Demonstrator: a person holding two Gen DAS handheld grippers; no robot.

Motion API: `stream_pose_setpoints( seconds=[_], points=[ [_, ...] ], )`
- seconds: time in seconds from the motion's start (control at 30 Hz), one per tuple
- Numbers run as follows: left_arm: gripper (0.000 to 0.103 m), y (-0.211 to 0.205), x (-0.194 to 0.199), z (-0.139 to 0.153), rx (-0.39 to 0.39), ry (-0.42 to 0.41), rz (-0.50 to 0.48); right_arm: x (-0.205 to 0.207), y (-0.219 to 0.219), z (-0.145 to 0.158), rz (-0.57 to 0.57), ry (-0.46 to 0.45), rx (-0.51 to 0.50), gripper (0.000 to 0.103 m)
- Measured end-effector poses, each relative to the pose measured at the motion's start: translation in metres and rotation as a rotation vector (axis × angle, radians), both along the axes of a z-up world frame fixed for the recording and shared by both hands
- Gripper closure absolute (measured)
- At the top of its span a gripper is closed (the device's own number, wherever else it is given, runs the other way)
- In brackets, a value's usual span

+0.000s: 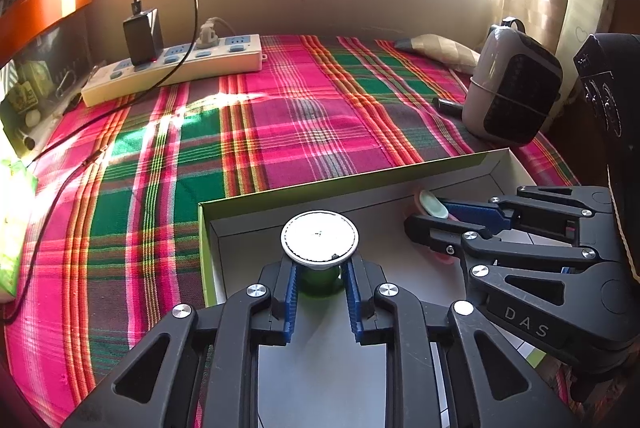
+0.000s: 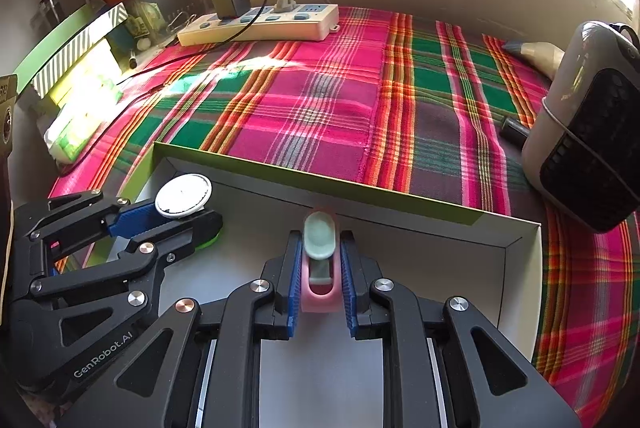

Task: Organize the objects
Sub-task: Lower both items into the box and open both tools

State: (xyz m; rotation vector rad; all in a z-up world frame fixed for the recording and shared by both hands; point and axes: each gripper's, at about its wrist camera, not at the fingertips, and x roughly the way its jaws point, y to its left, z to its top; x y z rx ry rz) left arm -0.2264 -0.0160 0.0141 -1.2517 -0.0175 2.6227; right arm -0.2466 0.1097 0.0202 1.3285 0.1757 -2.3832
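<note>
My left gripper [image 1: 320,280] is shut on a green object with a round white top [image 1: 319,237], held inside a shallow open cardboard box [image 1: 340,186]. My right gripper [image 2: 320,268] is shut on a pink holder with a pale green piece [image 2: 319,234] on it, also inside the box [image 2: 400,198] near its far wall. In the left wrist view the right gripper [image 1: 436,216] is to the right. In the right wrist view the left gripper [image 2: 180,214] is at the left with the white-topped object [image 2: 183,196].
The box lies on a pink, green and red plaid cloth [image 1: 280,116]. A power strip with a black charger [image 1: 172,68] is at the back left. A grey and black device [image 1: 514,84] and a small black cylinder [image 1: 448,105] stand at the right. Green packages [image 2: 84,104] lie at the left.
</note>
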Motion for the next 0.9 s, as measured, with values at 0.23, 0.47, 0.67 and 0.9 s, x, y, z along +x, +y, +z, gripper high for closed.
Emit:
stream_pose_setpoints(
  seconds=[0.23,0.47,0.67,0.9],
  points=[
    [0.074,0.0014,0.0022,0.0009,-0.001,0.002,-0.002,0.0039,0.0004,-0.0002,-0.004,0.005,0.003,0.073],
    [0.071,0.0017,0.0052,0.0014,-0.012,0.007,0.002,0.0055,0.0028,-0.0006,-0.015,0.007,0.007,0.072],
    [0.069,0.0006,0.0061,0.0027,-0.009,0.003,0.011,0.0063,0.0048,-0.0006,-0.019,0.008,0.009,0.064],
    [0.065,0.001,0.0069,0.0029,-0.017,0.0,0.005,0.0073,0.0068,-0.0008,-0.025,0.009,0.009,0.064]
  ],
)
